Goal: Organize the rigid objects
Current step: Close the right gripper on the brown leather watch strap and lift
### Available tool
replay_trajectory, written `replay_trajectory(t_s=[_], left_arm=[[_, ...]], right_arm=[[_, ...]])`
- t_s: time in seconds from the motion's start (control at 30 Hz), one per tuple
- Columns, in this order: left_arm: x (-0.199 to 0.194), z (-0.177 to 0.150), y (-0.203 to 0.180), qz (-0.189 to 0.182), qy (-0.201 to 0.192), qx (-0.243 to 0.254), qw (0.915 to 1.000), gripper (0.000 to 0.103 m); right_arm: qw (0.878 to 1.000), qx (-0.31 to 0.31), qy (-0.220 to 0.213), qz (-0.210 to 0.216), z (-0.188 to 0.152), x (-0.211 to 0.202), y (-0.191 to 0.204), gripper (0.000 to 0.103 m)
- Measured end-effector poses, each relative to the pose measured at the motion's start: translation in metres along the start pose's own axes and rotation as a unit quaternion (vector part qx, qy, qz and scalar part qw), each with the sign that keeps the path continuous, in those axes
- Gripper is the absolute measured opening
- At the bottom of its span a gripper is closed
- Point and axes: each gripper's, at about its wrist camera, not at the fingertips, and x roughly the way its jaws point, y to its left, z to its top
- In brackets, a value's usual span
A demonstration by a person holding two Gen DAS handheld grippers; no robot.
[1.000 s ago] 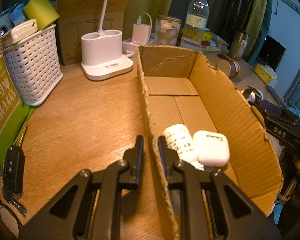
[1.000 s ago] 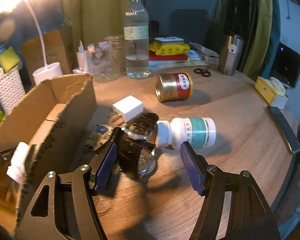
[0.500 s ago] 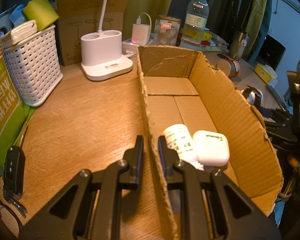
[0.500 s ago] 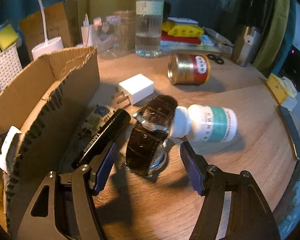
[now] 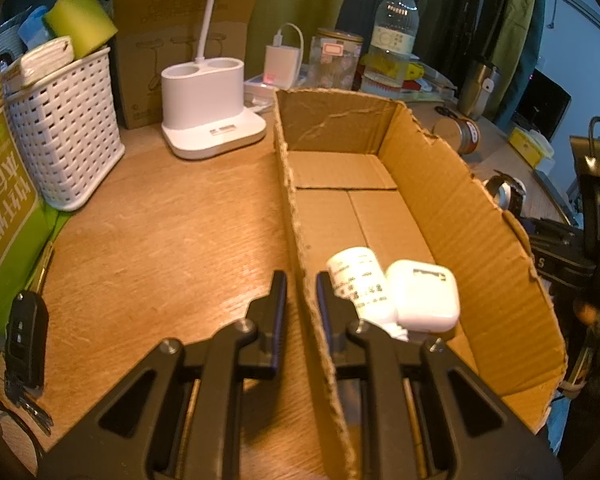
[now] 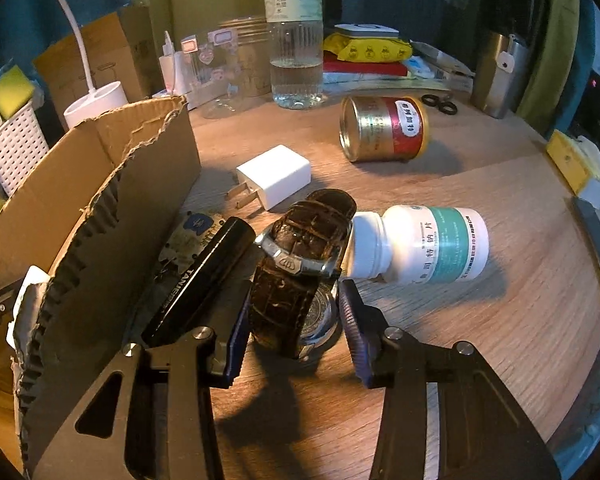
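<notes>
My left gripper is shut on the left wall of the cardboard box. Inside the box lie a white pill bottle and a white earbud case. In the right wrist view, my right gripper straddles a brown leather-strap watch on the table, with its fingers close on both sides; whether they touch it I cannot tell. A white and teal pill bottle lies against the watch. A black flat device leans by the box wall.
A white charger plug and a gold and red can lie beyond the watch. A water bottle, jar, steel cup and books stand at the back. A white lamp base, basket and car key are left of the box.
My right gripper has moved forward and down around the watch, and its fingers have narrowed. The left gripper and the box have not moved.
</notes>
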Motion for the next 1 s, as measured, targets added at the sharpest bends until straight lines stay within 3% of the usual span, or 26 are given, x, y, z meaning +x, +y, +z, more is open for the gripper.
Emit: replay_trajectory(t_s=[1.0], left_arm=[[-0.001, -0.001, 0.000, 0.002, 0.001, 0.002, 1.0000, 0.016]], right_arm=[[0.999, 0.013, -0.043, -0.013, -0.004, -0.033, 0.003, 0.044]])
